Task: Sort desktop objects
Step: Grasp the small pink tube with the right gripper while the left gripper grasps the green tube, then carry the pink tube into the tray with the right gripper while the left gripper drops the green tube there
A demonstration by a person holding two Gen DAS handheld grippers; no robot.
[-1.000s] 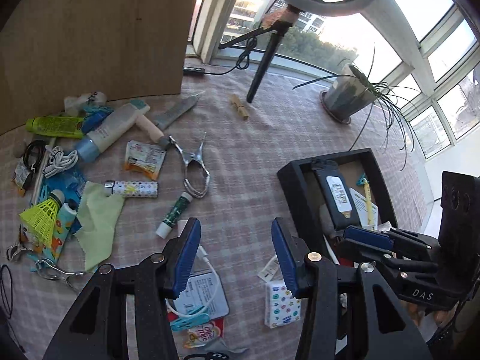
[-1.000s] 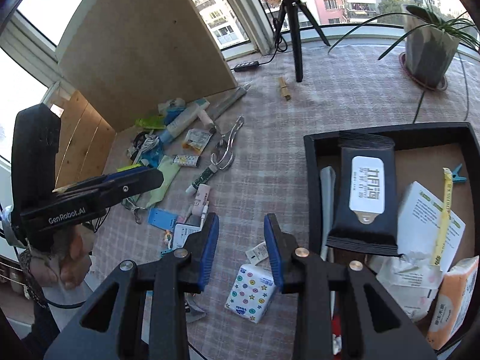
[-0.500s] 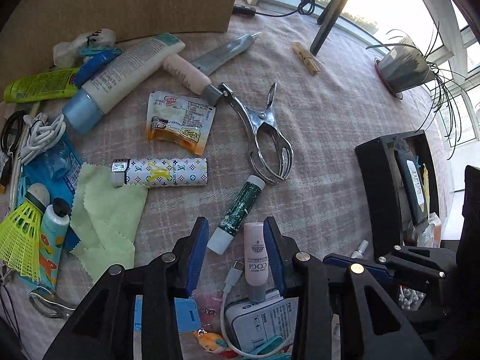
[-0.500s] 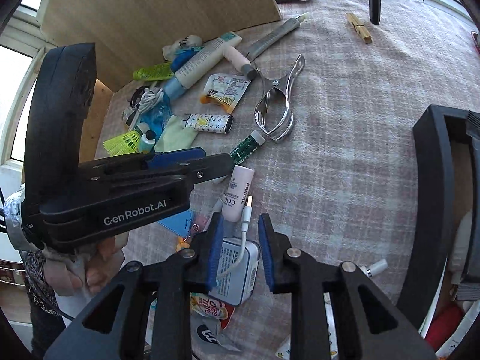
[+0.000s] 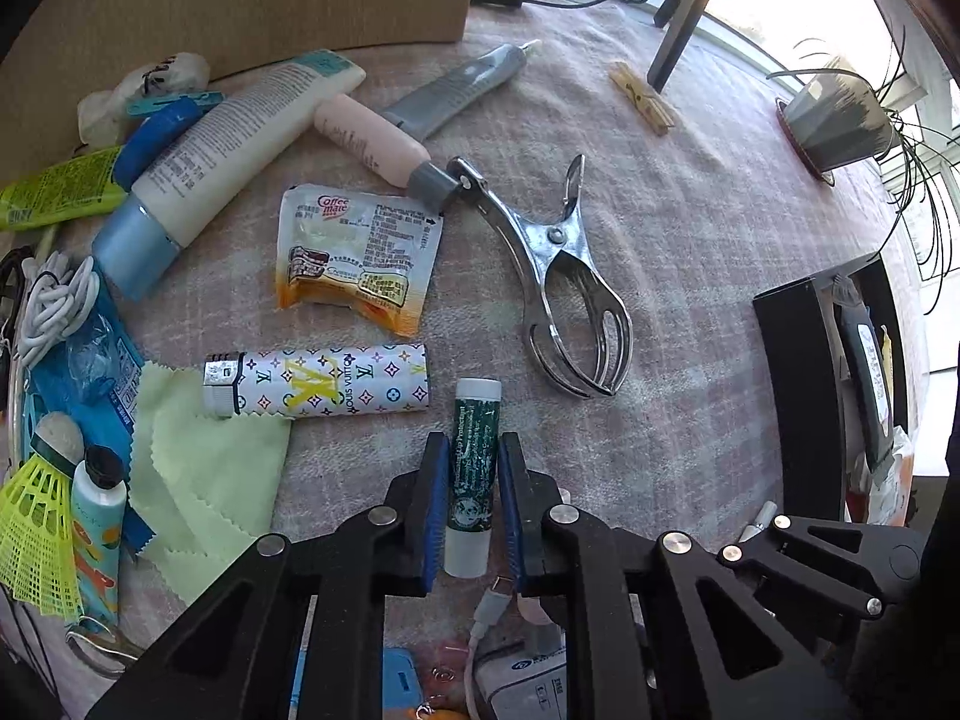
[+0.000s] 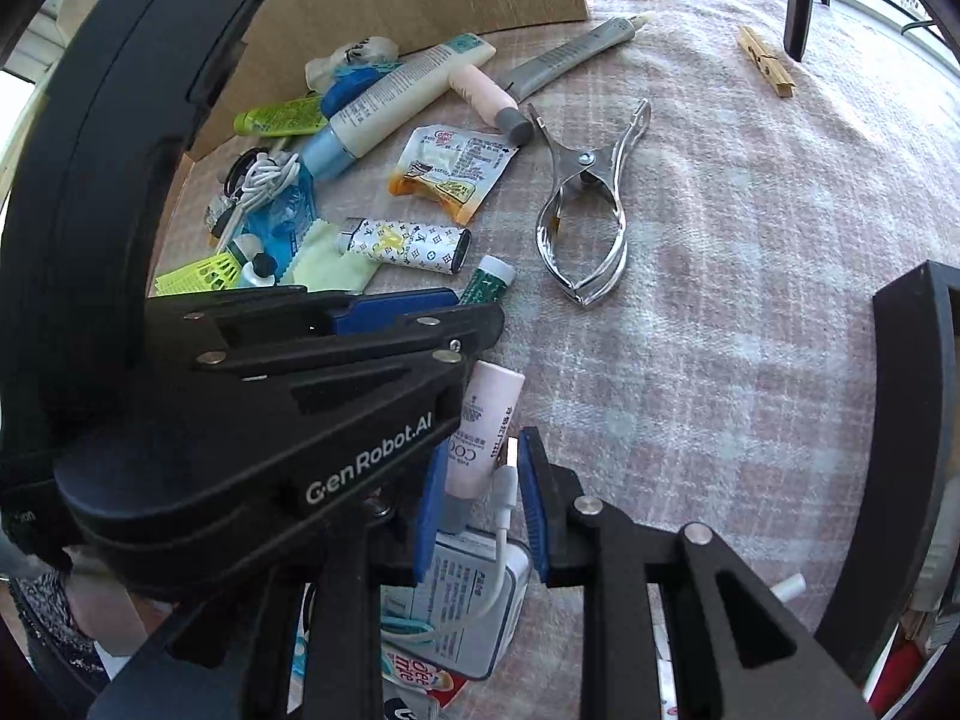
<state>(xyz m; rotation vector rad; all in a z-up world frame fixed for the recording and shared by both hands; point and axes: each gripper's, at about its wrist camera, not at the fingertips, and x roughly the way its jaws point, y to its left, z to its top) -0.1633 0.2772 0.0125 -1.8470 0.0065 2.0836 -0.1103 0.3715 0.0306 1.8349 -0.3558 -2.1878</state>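
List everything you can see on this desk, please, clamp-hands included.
lip balm: one, green, between left gripper's pads
lighter: one, patterned white, left of lip balm
sachet: one, white-orange, beyond lighter
metal clip: one, silver, centre
peg: one, wooden, far side
cloth: one, pale green, near left
shuttlecock: one, yellow, left edge
tray: one, black, right
small tube: one, pink, between right gripper's jaws
left gripper: one, black-blue, jaws just closed onto lip balm
right gripper: one, black-blue, jaws just narrowed, not pressing small tube
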